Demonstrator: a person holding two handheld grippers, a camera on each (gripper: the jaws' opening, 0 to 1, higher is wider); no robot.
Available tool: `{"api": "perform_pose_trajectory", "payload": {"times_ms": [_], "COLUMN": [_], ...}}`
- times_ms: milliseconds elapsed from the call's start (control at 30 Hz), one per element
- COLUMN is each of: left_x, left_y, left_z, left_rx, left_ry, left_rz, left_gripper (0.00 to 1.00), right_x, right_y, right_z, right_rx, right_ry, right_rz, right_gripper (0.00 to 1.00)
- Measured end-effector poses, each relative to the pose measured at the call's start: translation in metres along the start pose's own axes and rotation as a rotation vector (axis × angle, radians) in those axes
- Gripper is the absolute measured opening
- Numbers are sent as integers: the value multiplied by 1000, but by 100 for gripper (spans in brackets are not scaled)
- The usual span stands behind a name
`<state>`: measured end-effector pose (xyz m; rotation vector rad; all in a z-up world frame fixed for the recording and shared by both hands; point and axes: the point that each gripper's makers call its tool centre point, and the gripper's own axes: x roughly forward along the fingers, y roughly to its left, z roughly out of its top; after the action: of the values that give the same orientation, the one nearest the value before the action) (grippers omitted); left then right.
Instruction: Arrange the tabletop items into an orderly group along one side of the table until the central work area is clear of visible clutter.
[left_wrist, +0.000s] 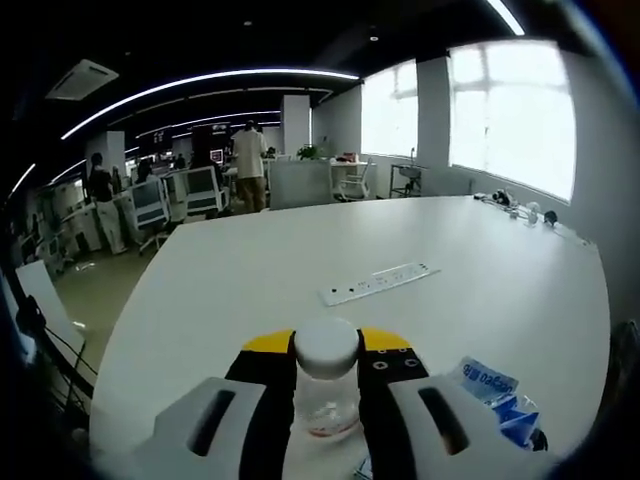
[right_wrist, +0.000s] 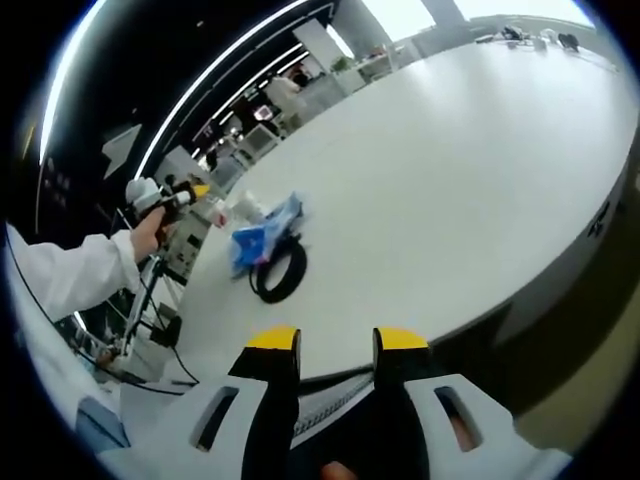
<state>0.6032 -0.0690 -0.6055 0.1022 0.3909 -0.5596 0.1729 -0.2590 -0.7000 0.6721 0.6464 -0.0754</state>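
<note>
My left gripper (left_wrist: 327, 345) is shut on a small clear bottle (left_wrist: 326, 395) with a white cap, held upright just above the white table (left_wrist: 260, 270). A white power strip (left_wrist: 380, 283) lies ahead of it, and a blue packet (left_wrist: 492, 388) lies to the right of the jaws. In the right gripper view my right gripper (right_wrist: 335, 345) stands open and empty, off the near edge of the table (right_wrist: 450, 190). The blue packet (right_wrist: 265, 232) and a black cable coil (right_wrist: 280, 272) lie near the left edge. A white-sleeved hand holds the left gripper (right_wrist: 160, 198) beyond them.
Small items (left_wrist: 515, 207) sit at the table's far right edge by the window. Office chairs (left_wrist: 200, 190), desks and standing people fill the room behind. A tripod stand (right_wrist: 150, 310) with cables stands beside the table.
</note>
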Motion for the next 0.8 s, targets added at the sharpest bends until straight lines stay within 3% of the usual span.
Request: {"api": "perform_pose_trajectory", "payload": {"times_ms": [233, 267, 333, 400, 467, 800], "left_x": [0, 0, -1, -3, -4, -34], "left_y": [0, 1, 0, 3, 3, -17], "left_z": [0, 0, 6, 9, 15, 19], "left_rx": [29, 36, 31, 9, 8, 6], "left_ry": [9, 6, -22, -13, -40, -44], "left_rz": [10, 13, 10, 38, 36, -60], "left_gripper": [23, 27, 44, 71, 85, 88], "right_x": [-1, -1, -1, -1, -2, -4], "right_y": [2, 2, 2, 2, 2, 18], "right_z": [2, 2, 2, 2, 1, 14], "right_rx": [-4, -5, -5, -5, -4, -34], "right_ry": [-5, -7, -10, -10, -9, -44], "right_rz": [3, 3, 4, 6, 8, 50], "right_gripper": [27, 27, 27, 27, 27, 29]}}
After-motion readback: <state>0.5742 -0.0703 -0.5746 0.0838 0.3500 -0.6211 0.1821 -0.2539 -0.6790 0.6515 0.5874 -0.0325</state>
